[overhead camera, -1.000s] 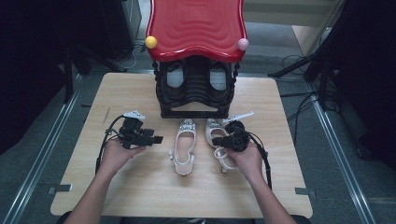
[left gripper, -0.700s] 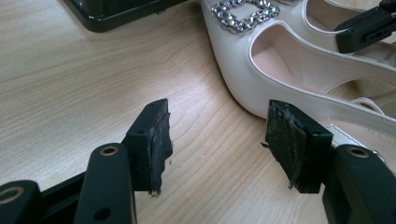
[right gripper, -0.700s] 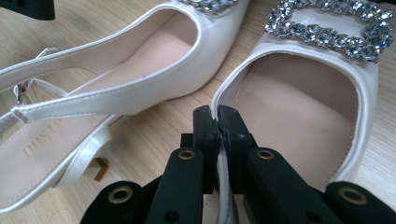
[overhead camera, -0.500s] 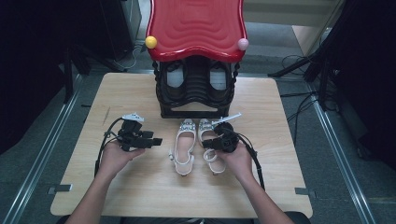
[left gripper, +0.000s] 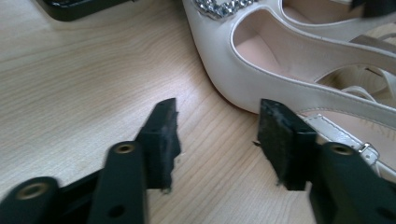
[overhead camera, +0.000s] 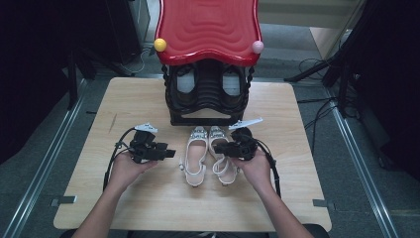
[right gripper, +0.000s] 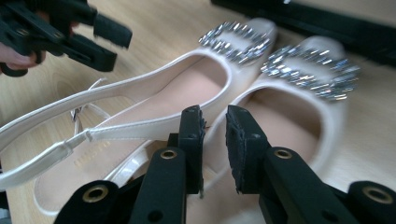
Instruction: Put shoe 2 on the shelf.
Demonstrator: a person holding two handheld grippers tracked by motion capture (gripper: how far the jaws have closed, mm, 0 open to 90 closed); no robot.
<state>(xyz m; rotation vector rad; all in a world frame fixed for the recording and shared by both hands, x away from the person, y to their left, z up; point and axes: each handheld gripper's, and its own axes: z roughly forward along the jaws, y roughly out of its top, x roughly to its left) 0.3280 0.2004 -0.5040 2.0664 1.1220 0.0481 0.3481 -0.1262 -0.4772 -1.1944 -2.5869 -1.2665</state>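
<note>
Your left gripper (overhead camera: pixel 166 153) sits on the table (overhead camera: pixel 148 208) just left of the left shoe (overhead camera: pixel 195 159), jaws level and pointing at it. Your right gripper (overhead camera: pixel 221 148) is over the right shoe (overhead camera: pixel 221 159), and the pair lies side by side, toes toward the rack (overhead camera: pixel 207 94).

From above you cannot judge the jaws. The left gripper view settles that side: its jaws stand fairly wide, having just been closing, with bare wood between them and the left shoe (left gripper: pixel 280 70) just beyond the far pad, its strap and buckle (left gripper: pixel 369 151) beside that jaw. Nothing is gripped there.

The right gripper view shows what the high view hides under your hand: the jaws have just been opening to a narrow gap, and they hang at the inner edge of the right shoe (right gripper: pixel 299 126), where it lies against the left shoe (right gripper: pixel 196 88). The rim seems to run between the pads, but you cannot tell whether they press on it. It also shows the jewelled buckles (right gripper: pixel 310 70) on both toes and your left gripper (right gripper: pixel 105 42) well off at the far side.

For room: the shoe toes nearly meet the rack's base, so little space lies ahead. Open wood lies near you, behind the heels, and wide on the table's left and right.
</note>
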